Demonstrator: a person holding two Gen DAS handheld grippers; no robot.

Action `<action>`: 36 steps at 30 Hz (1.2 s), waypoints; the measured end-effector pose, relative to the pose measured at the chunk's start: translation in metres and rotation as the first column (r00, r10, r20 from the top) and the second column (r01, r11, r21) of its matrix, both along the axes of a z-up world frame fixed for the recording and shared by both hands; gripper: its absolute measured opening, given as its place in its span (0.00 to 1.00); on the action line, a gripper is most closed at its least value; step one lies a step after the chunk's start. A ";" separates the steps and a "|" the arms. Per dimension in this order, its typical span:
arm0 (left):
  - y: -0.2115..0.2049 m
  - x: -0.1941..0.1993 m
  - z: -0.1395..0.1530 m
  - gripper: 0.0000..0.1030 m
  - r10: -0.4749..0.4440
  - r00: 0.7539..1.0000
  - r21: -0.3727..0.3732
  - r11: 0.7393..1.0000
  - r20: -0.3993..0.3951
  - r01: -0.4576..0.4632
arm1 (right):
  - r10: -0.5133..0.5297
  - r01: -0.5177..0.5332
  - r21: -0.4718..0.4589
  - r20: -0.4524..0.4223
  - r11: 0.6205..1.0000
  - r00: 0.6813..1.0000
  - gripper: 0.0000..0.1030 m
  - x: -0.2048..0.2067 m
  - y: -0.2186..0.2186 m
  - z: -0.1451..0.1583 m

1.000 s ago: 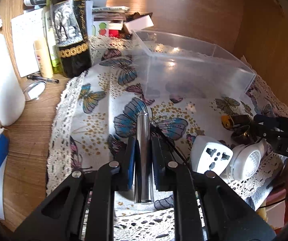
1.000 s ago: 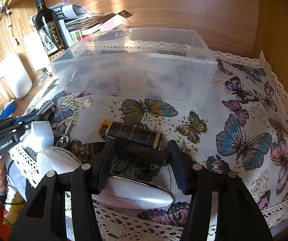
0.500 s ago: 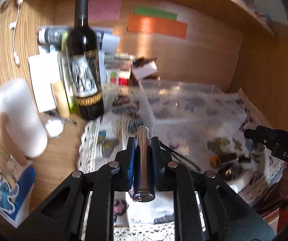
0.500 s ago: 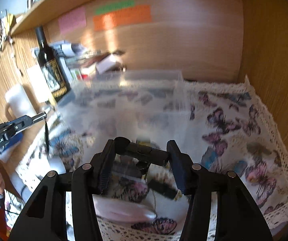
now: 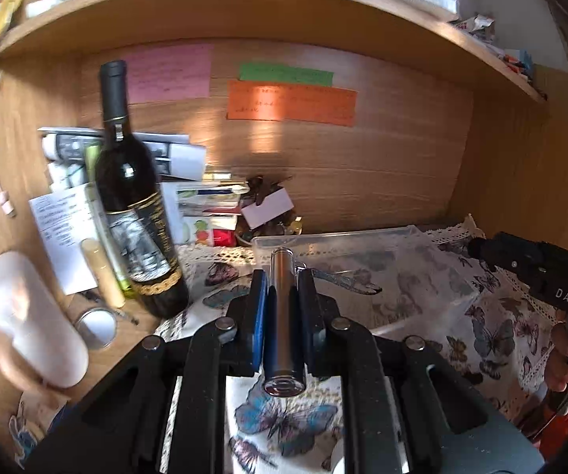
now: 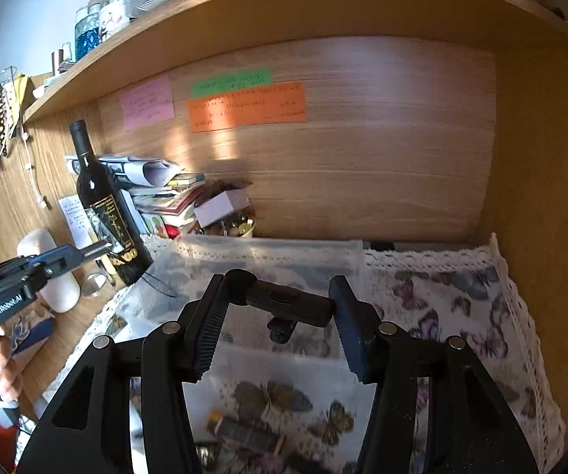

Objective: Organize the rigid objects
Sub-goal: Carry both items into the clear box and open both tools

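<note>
My left gripper (image 5: 282, 276) is shut on a silver metal cylinder (image 5: 282, 316) with a dark cord dangling from its far end, held in the air before the clear plastic bin (image 5: 363, 272). My right gripper (image 6: 284, 296) is shut on a black bar-shaped object (image 6: 287, 306), held crosswise between the finger pads above the clear bin (image 6: 268, 256). A brown-and-gold bar-shaped item (image 6: 244, 432) lies on the butterfly cloth (image 6: 461, 316) below. The left gripper also shows in the right wrist view (image 6: 104, 247), at the left.
A dark wine bottle (image 5: 133, 213) stands left of the bin, with a white mug (image 5: 31, 324), a small round mirror (image 5: 96, 326), papers and stacked boxes (image 5: 212, 209) around it. A wooden back wall and a shelf overhang enclose the desk. The right gripper (image 5: 536, 268) is at right.
Both grippers have risen from the cloth, carrying their objects up and tilting toward the back wall. The white adapter and white oval item have dropped out of view.
</note>
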State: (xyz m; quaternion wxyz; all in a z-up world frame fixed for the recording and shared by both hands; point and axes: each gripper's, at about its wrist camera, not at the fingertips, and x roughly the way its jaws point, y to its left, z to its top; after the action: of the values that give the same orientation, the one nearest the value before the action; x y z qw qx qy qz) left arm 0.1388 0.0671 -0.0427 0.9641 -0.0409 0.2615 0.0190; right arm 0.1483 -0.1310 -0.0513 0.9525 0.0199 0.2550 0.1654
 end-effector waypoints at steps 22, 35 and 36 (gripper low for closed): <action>-0.018 0.124 -0.069 0.14 -0.072 0.956 0.001 0.997 -0.283 0.076 | 0.057 -0.077 -0.084 -0.217 0.993 0.975 0.48 0.098 0.034 -0.052; -0.026 0.125 -0.073 0.15 -0.068 0.958 0.047 0.995 -0.278 0.084 | 0.076 -0.113 -0.123 -0.270 0.986 0.960 0.51 0.101 0.048 -0.071; -0.026 0.122 -0.070 0.16 -0.070 0.959 0.048 0.995 -0.273 0.086 | 0.078 -0.112 -0.120 -0.261 0.986 0.962 0.52 0.099 0.047 -0.067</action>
State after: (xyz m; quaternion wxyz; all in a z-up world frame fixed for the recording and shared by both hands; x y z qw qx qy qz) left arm 0.2609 0.0409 -0.1132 0.9201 0.0009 0.3916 -0.0059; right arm 0.2472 -0.0843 -0.1187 0.9018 -0.0352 0.3868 0.1897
